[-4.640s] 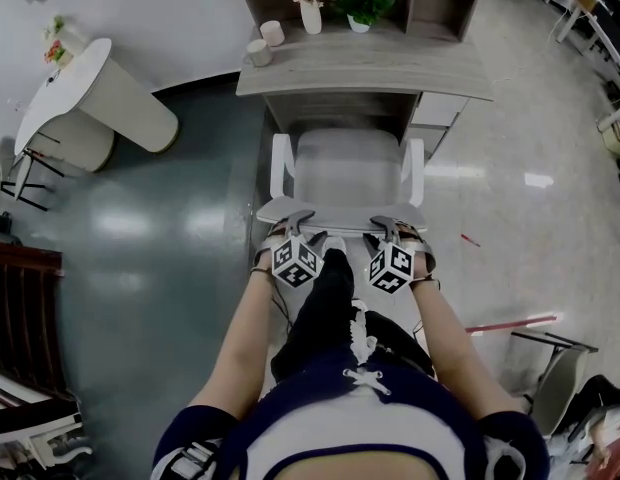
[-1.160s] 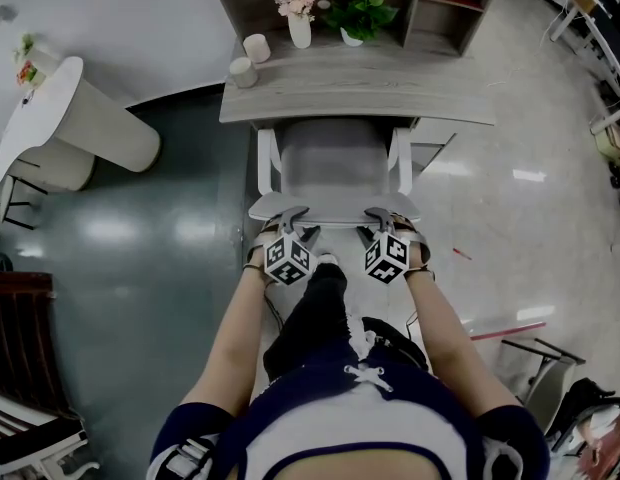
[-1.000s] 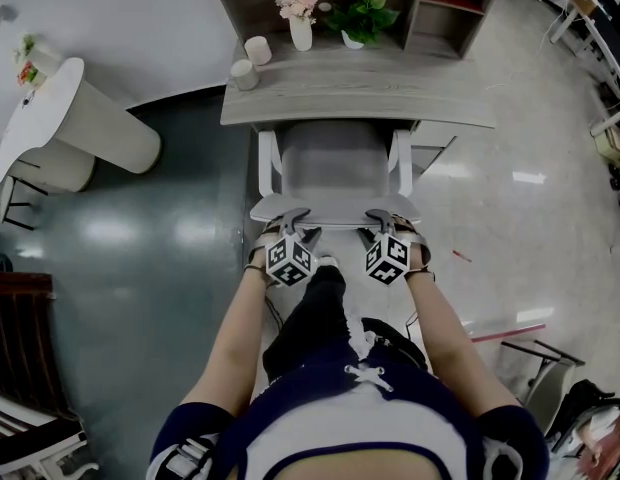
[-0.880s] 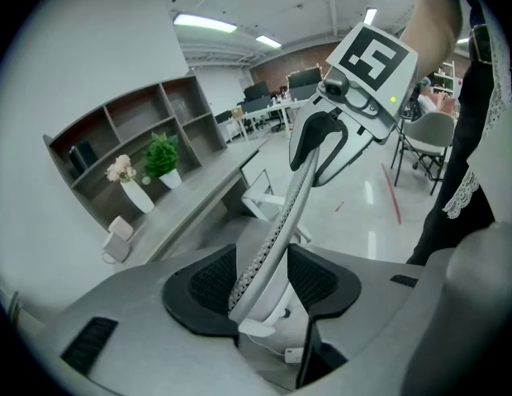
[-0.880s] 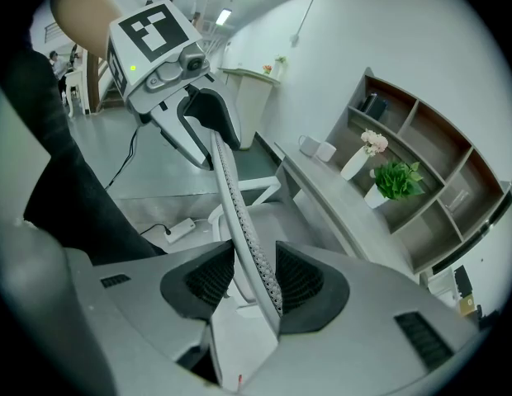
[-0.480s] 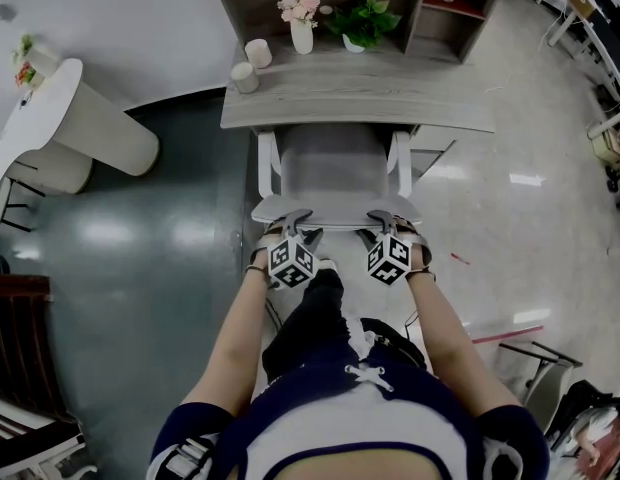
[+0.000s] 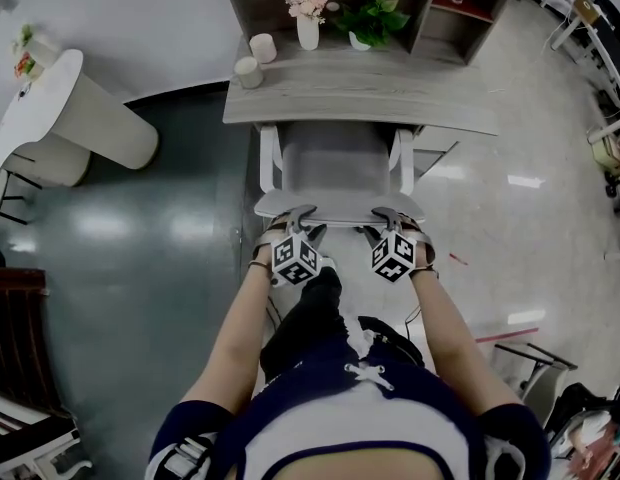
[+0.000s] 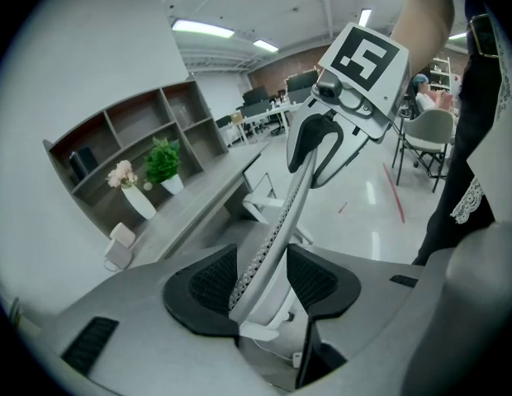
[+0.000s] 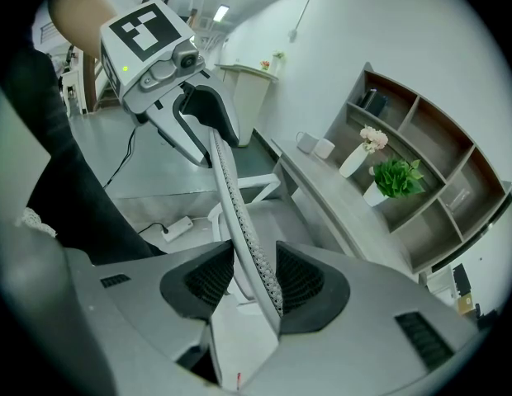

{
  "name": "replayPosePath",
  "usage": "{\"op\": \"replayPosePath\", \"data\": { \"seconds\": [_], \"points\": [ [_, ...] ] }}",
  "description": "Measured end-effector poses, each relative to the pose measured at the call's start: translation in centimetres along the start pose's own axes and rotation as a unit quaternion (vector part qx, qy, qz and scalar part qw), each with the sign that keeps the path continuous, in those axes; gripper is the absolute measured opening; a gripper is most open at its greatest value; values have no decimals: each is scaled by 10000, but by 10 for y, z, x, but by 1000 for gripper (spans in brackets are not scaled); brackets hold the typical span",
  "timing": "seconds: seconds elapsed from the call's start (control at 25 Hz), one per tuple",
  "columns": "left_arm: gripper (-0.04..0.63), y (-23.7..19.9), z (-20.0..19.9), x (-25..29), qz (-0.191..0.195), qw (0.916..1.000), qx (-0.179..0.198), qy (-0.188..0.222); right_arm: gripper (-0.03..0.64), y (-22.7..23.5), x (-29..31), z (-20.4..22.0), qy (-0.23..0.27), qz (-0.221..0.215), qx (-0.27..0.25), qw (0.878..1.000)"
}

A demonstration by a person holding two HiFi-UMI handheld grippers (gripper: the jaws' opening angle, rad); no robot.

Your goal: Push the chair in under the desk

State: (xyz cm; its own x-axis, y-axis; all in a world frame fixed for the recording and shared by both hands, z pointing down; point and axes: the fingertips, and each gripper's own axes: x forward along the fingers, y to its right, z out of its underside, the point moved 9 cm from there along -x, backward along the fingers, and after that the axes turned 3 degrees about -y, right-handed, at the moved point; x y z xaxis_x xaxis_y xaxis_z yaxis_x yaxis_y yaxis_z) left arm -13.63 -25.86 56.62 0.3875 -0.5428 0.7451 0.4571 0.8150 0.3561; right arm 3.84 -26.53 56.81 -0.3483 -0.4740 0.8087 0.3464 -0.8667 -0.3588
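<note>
Standing behind a pale chair (image 7: 335, 163), a person sets both hand-held tools on the top edge of its backrest (image 7: 338, 211), with the grey surface (image 7: 360, 96) straight ahead across the seat. The left tool (image 8: 263, 280) has its jaws apart and astride the mesh rim, which leans on one pad and leaves a sliver of gap at the other. The right tool (image 9: 244, 280) sits the same way, jaws apart around the rim rather than clamped on it.

In the head view the two tools land on either side of the backrest's middle, about evenly spaced, so neither hand is nearer to the chair. The backrest's long edge runs left to right, parallel to the front edge of the surface. The chair lies directly beyond the tools, in the direction they point.

The front of the seat is hidden beneath the surface, while the white armrests (image 7: 269, 158) and the rear of the seat show on the person's side of it. The chair looks partly in and the task well along. What remains appears to be a straight shove away from the person, square to that long edge. Equal pressure from both sides should keep the chair from swinging toward either end of the surface. A vase of flowers (image 7: 308, 18) and a potted plant (image 7: 375, 13) stand at the back, well apart from the chair.
</note>
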Motion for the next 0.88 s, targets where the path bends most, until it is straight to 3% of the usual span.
{"op": "replayPosePath", "data": {
  "seconds": [0.88],
  "points": [
    [192,-23,-2,14,-82,9997,157,138,146,22,15,-7,-70,96,-4,9999]
  ]
}}
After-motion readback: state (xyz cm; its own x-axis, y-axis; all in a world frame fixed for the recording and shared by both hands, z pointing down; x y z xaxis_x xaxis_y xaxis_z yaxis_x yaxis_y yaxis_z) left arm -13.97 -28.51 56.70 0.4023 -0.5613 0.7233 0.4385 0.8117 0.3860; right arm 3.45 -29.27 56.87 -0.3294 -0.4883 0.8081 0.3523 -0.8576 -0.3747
